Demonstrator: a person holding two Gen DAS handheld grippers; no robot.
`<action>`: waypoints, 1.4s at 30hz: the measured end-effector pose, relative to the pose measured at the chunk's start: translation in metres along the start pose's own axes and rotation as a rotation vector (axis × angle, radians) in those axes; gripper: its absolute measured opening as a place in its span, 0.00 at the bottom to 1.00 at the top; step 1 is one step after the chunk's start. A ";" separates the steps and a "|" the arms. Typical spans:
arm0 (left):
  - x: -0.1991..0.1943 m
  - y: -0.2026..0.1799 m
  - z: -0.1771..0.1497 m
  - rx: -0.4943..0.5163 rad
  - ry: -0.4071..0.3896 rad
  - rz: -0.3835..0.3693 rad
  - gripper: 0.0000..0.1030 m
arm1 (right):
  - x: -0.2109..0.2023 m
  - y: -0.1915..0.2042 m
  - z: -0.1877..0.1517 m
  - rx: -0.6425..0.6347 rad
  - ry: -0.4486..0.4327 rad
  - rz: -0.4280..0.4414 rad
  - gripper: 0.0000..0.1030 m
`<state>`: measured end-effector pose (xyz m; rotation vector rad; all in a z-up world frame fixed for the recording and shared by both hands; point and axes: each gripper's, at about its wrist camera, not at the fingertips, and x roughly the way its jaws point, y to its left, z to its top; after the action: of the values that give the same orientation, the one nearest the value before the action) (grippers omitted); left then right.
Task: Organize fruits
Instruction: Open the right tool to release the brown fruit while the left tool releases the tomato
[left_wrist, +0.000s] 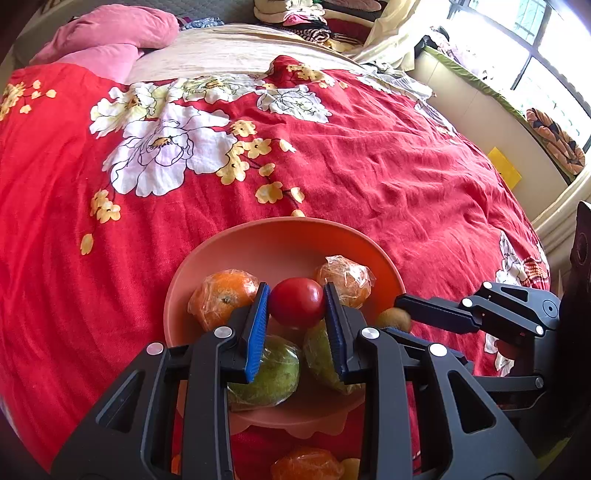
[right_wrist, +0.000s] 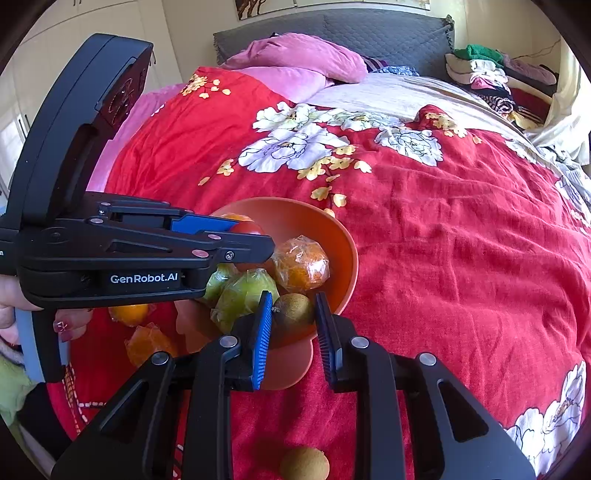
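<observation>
The coral plastic bowl (left_wrist: 207, 266) sits on the near part of the bed, and beyond its far rim the red flowered quilt (left_wrist: 369, 166) runs on wide and bare, wrinkled cotton all the way to the pink pillows (left_wrist: 110, 33) and the heap of folded clothes (right_wrist: 491, 74). Inside the bowl there is little room. The left gripper (left_wrist: 295, 314) has its ribbed blue pads pressed on both sides of a smooth, glossy red tomato (left_wrist: 297, 301), held just above the fruit in the bowl. Two oranges in crinkled cling film flank it, one to the left (left_wrist: 219, 295), one behind to the right (left_wrist: 347, 275), and two wrapped green pears (left_wrist: 277, 373) lie underneath.

The right gripper (right_wrist: 293, 317) comes in at the bowl's near right rim, its fingers set to either side of a fuzzy brown kiwi (right_wrist: 295, 310); the left pad touches it, while the right pad looks slightly off, so I cannot tell whether it is truly clamped. Outside the bowl, on the quilt, lie another wrapped orange (right_wrist: 129, 314), an orange piece in film (right_wrist: 151, 343), and a round tan fruit (right_wrist: 304, 463) near the bed's edge.
</observation>
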<state>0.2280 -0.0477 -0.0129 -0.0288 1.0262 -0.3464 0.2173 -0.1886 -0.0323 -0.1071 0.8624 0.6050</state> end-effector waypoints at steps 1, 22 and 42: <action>0.000 0.000 0.000 0.000 -0.001 0.000 0.21 | -0.001 0.000 0.000 0.004 -0.003 0.000 0.24; 0.003 0.002 0.002 -0.001 -0.004 0.004 0.22 | -0.027 -0.008 -0.009 0.068 -0.033 -0.025 0.50; -0.010 0.001 -0.002 -0.007 -0.021 0.013 0.37 | -0.041 -0.002 -0.009 0.057 -0.053 -0.038 0.71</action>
<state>0.2216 -0.0439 -0.0058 -0.0321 1.0064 -0.3296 0.1915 -0.2117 -0.0079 -0.0549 0.8238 0.5449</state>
